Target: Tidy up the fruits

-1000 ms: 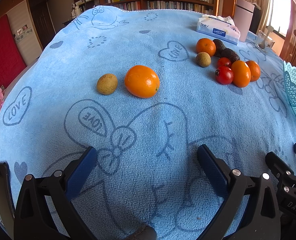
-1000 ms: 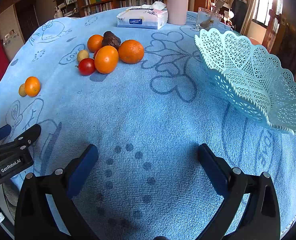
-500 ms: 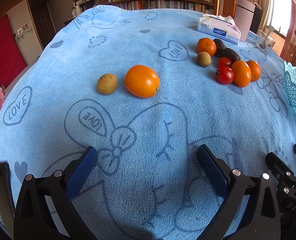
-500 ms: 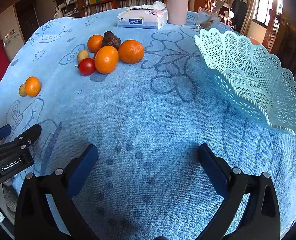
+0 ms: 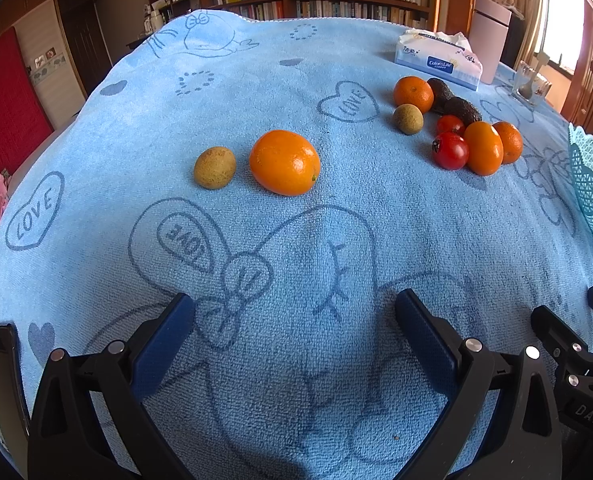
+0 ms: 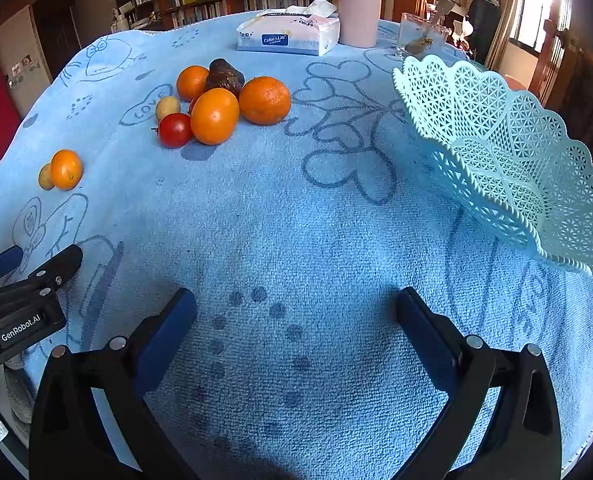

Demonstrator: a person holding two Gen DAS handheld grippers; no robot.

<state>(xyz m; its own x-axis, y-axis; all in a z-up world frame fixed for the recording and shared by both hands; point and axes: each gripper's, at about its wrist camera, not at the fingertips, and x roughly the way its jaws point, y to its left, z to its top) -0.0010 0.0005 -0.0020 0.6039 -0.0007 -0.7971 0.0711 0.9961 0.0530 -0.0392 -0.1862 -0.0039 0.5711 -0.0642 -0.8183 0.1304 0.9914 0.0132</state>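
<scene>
Since a second ago: nothing has shifted, so far as I can tell; both my tongs hang where they were and every fruit lies as it lay
Left tongs (image 5: 294, 312): jaws spread wide, nothing between them, low over the blue towel (image 5: 96, 128) and aimed at the nearer pair of fruit
Right tongs (image 6: 295, 308): also wide open and empty, over bare towel, with the basket (image 6: 508, 160) ahead to my right
Near pair: big orange (image 5: 284, 162) with a small brown fruit (image 5: 215, 167) just beside it on its left, apart by a sliver, well apart from the rest
Far cluster: three more oranges, of which the front orange (image 6: 215, 116) is the closest, two tomatoes with one red tomato (image 6: 174, 130) at the front, dark avocados (image 6: 225, 74) at the back, and a second small brown fruit (image 6: 167, 106), all crowded and mostly touching
Basket: empty lattice bowl, tilted toward me in the right view, near the towel's right edge; I judge the fruit belongs there
Handling, oranges: firm, fairly heavy, round with a waxy skin, so likely to roll or squirt out; I would close across the widest middle, pads level
Handling, tomatoes: thin skin, soft, easily bruised; light squeeze across the belly, away from the stem
Handling, avocados: rough skin grips well; take them across the short width
Handling, brown fruits: small and light, easy to nudge away
Other things: tissue pack (image 6: 288, 36) and pink cylinder (image 6: 358, 2) stand behind the cluster, out of my path
</scene>
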